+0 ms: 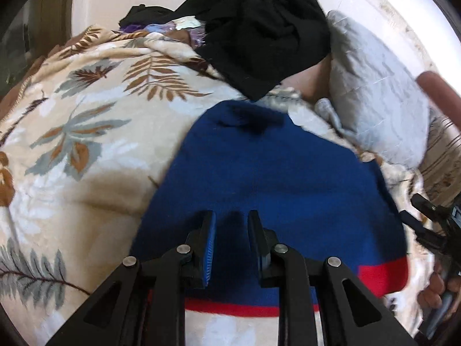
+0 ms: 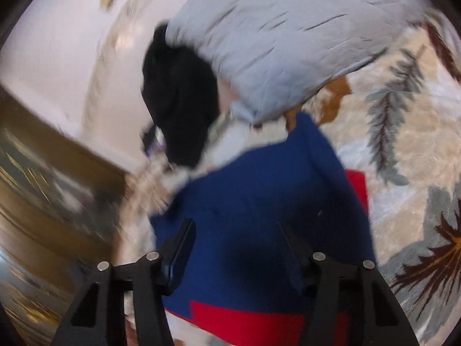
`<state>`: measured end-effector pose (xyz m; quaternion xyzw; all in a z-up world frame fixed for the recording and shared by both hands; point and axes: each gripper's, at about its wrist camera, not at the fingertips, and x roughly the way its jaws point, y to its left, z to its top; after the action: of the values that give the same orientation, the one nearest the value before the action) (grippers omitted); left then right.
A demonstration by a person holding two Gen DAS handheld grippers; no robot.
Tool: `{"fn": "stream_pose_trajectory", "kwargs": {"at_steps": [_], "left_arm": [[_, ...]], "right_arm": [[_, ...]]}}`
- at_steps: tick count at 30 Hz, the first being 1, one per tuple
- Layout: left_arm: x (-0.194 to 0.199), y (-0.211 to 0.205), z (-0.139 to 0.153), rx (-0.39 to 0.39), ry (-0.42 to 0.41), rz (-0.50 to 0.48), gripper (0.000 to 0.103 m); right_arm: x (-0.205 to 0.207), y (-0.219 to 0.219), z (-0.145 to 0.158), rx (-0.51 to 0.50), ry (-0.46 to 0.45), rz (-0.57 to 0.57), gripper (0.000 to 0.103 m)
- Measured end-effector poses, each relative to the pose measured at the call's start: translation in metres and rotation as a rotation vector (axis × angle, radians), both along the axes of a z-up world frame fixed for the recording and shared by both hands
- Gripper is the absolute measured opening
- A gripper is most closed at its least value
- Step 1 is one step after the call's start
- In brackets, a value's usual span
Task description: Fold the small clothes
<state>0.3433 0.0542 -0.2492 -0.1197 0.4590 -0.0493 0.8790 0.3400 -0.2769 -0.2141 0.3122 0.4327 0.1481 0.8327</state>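
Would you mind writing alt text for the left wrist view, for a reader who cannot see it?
The left gripper hangs with jaws slightly apart, holding nothing, over a blue garment with red trim spread on a leaf-patterned blanket. Beyond lie a heap of black clothing and a grey pillow; the right gripper shows at the right edge.

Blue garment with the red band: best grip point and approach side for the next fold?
Take the blue garment at its red-banded hem, one corner per gripper, coming in low from the near side. That edge lies flat and free on the leaf-print blanket; the far end sits near the black clothes.
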Motion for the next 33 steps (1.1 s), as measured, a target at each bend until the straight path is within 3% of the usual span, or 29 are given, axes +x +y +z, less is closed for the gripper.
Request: {"fn": "stream_pose_trajectory", "kwargs": {"at_steps": [5, 8, 15, 18, 19, 21, 23, 25, 29, 33], "left_arm": [[0.013, 0.002, -0.012, 0.045, 0.011, 0.008, 0.023], [0.018, -0.007, -0.014, 0.1, 0.021, -0.024, 0.027], [0.002, 0.008, 0.004, 0.024, 0.036, 0.017, 0.029], [-0.017, 0.009, 0.015, -0.014, 0.032, 0.015, 0.05], [-0.026, 0.01, 0.018, -0.033, 0.042, 0.03, 0.06], [-0.039, 0.012, 0.022, -0.076, 0.053, 0.048, 0.061], [-0.053, 0.015, 0.019, -0.124, 0.075, 0.071, 0.07], [-0.066, 0.019, 0.008, -0.161, 0.116, 0.108, 0.071], [-0.078, 0.027, -0.02, -0.327, 0.213, 0.151, 0.071], [-0.071, 0.03, -0.036, -0.447, 0.199, 0.198, 0.071]], "right_arm": [[0.016, 0.015, -0.027, -0.157, 0.084, -0.002, 0.059], [0.018, 0.005, -0.041, -0.118, 0.116, -0.023, 0.055], [-0.003, -0.007, -0.023, 0.019, 0.137, -0.021, 0.057], [-0.029, -0.005, -0.018, 0.12, 0.148, 0.001, 0.065], [-0.041, -0.004, -0.018, 0.144, 0.153, 0.005, 0.069], [-0.058, 0.001, -0.018, 0.181, 0.166, 0.015, 0.069], [-0.08, 0.001, -0.021, 0.24, 0.177, 0.009, 0.07], [-0.093, 0.0, -0.028, 0.28, 0.196, -0.013, 0.071], [-0.123, -0.004, -0.043, 0.361, 0.231, -0.088, 0.071], [-0.124, -0.009, -0.059, 0.367, 0.278, -0.17, 0.071]]}}
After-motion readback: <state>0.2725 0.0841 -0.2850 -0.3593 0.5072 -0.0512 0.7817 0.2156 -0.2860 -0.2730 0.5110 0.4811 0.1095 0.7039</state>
